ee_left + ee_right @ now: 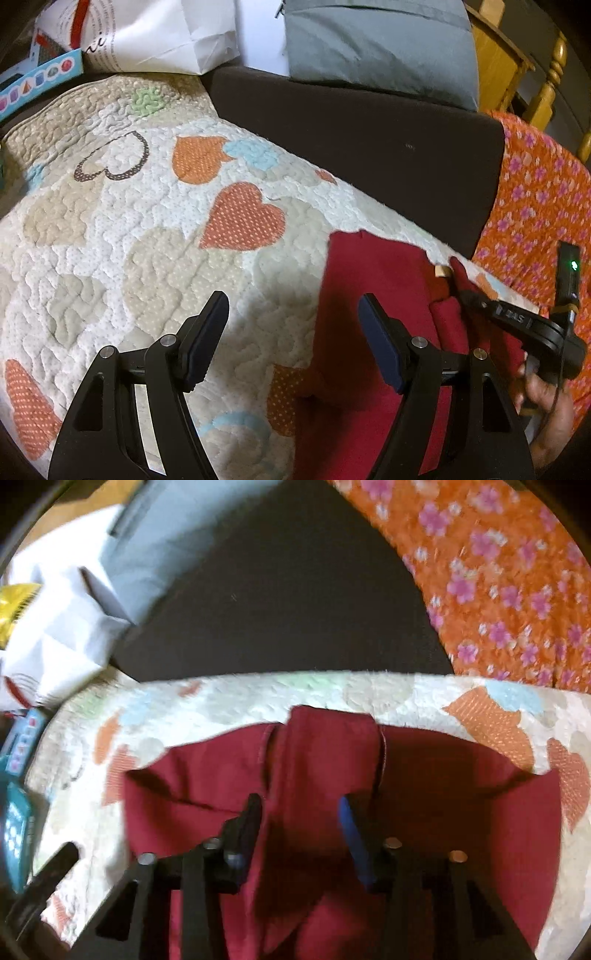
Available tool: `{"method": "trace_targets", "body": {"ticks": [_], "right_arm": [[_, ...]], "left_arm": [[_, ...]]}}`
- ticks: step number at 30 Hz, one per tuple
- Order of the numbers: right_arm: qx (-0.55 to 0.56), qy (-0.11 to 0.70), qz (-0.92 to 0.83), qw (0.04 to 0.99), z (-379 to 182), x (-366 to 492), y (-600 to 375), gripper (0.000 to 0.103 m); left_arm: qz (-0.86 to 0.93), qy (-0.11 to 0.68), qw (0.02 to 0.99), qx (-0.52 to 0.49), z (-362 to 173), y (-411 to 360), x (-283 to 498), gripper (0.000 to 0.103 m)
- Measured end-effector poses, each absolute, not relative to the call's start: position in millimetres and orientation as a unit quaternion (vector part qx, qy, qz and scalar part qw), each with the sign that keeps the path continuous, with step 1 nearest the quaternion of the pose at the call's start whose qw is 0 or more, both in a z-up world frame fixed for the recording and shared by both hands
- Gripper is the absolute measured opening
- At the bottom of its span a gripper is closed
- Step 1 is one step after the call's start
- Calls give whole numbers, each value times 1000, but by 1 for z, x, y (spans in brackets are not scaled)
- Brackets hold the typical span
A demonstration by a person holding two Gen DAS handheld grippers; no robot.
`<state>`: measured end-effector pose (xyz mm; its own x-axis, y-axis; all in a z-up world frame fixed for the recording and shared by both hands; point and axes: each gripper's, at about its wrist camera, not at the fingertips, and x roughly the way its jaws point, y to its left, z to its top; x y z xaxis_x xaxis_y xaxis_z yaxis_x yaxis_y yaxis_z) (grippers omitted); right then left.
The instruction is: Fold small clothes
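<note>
Red cloth fills the lower middle of the right wrist view: we count one garment (443, 794), dark red, lying on one quilt (240, 701) sewn with hearts. A folded strip of it runs up the middle towards the quilt's far edge. The right gripper (301, 812) hangs over that strip with its two fingers a moderate way apart. The picture is blurred, but we see no pad pressing on the cloth.

In the left wrist view the same garment (369, 295) sits at lower right. The left gripper (291, 321) stands wide and holds nothing, its left finger over bare quilt (147, 240) and its right finger over the garment's left edge. The right gripper (476, 301) comes in from the right, its tip at the garment's upper right corner, and one hand (543, 398) grips it at the lower right edge.

Beyond the quilt we count one dark seat (369, 129), one grey cushion (376, 44) and one white bag (166, 37) at the top, one blue box (40, 79) at upper left, and one orange flowered cloth (535, 203) at right.
</note>
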<state>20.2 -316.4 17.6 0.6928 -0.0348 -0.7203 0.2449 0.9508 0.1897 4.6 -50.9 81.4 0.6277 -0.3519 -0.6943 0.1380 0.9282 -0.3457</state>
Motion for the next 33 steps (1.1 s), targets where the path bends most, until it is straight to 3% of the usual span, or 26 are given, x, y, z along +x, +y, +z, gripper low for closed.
{"method": "trace_targets", "body": {"ticks": [7,12,16,23,29,31,33], "right_arm": [[112,320,61,939,46,-12,-244,8],[75,437,130,887,-2,0,-205,22],[115,380,100,912,14,-53,-255,23],[132,323,-191,918,34,-126,-398,45],[208,357,-158,897,10,-108,-441,45],[235,365,-122,893,2,-99,-443,34],[190,360,-124,905,7,-99,-433,22]], "left_arm": [[-119,392,895,-175,90,-26,9,73],[-118,406,884,-202,85,-17,11,73],[-124,406,883,-199,85,-21,9,73],[-136,429,880,-154,72,-50,9,73],[-138,434,882,-122,65,-65,7,73],[-137,435,882,-120,64,-66,8,73],[-139,435,881,-120,65,-67,7,73]]}}
